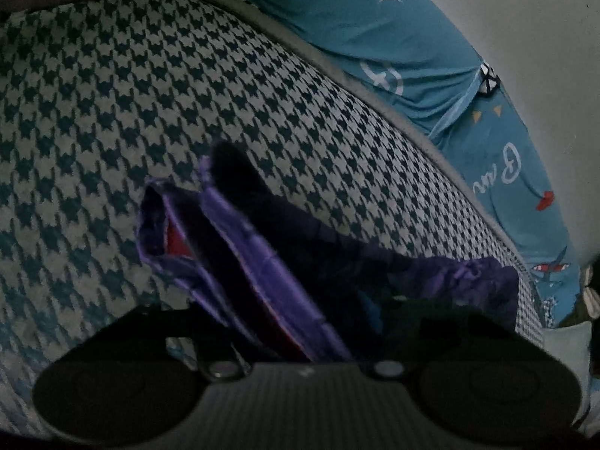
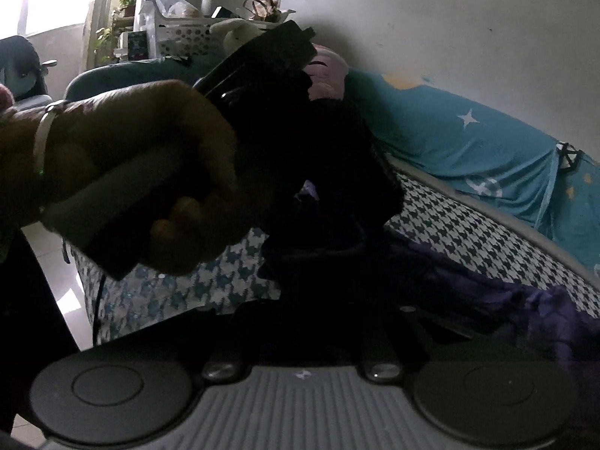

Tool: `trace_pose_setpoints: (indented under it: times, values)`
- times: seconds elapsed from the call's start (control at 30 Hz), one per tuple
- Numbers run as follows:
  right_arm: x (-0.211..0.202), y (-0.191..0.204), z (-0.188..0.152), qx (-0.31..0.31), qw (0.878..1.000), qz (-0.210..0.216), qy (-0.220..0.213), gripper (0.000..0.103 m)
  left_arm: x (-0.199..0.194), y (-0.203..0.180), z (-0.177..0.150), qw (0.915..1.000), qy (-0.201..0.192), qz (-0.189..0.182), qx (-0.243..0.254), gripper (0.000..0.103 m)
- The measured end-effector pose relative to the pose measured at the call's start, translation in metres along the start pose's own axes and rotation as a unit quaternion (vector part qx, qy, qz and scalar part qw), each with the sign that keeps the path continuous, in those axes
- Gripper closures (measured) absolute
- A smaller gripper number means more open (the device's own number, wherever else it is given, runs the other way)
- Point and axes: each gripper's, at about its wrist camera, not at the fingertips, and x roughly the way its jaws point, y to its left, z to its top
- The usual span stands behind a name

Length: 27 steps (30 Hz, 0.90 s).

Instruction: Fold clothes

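The houndstooth bed cover (image 1: 112,112) carries the purple garment (image 1: 262,262) at its six o'clock edge, bunched in loose ridges, so folding looks unfinished. The left gripper (image 1: 270,300) seems closed on its fabric. The right gripper (image 2: 318,300) is too dark to judge.

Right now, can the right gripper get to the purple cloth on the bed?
Probably yes. The purple cloth lies just ahead of the right gripper on the checked bed, with nothing between. The hand holding the left gripper sits higher, to the side.
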Motion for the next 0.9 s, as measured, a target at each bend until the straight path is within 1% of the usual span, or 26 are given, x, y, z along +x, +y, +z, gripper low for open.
trace_pose_setpoints:
  times: [0.1, 0.2, 0.4, 0.53, 0.73, 0.9]
  values:
    - [-0.003, -0.005, -0.002, 0.003, 1.0, -0.006, -0.001, 0.092, 0.003, -0.005, -0.005, 0.9999, -0.003, 0.007, 0.014, 0.071]
    - [-0.006, -0.009, -0.004, 0.005, 1.0, -0.015, -0.003, 0.092, 0.004, -0.008, -0.008, 0.9996, -0.011, 0.011, 0.022, 0.077]
    - [-0.02, -0.016, -0.005, 0.003, 0.999, -0.042, -0.022, 0.092, 0.002, -0.011, -0.01, 0.9993, -0.036, -0.008, -0.005, 0.082]
    - [-0.035, -0.023, -0.005, -0.006, 0.996, -0.072, -0.045, 0.092, -0.011, -0.022, -0.012, 0.9973, -0.068, -0.028, 0.004, 0.082]
    - [-0.064, -0.046, -0.004, 0.009, 0.99, -0.122, -0.075, 0.092, -0.017, -0.053, -0.011, 0.9912, -0.11, -0.073, 0.01, 0.082]
    - [-0.094, -0.072, -0.013, 0.026, 0.98, -0.173, -0.095, 0.093, -0.022, -0.098, -0.016, 0.9849, -0.135, -0.096, 0.05, 0.082]
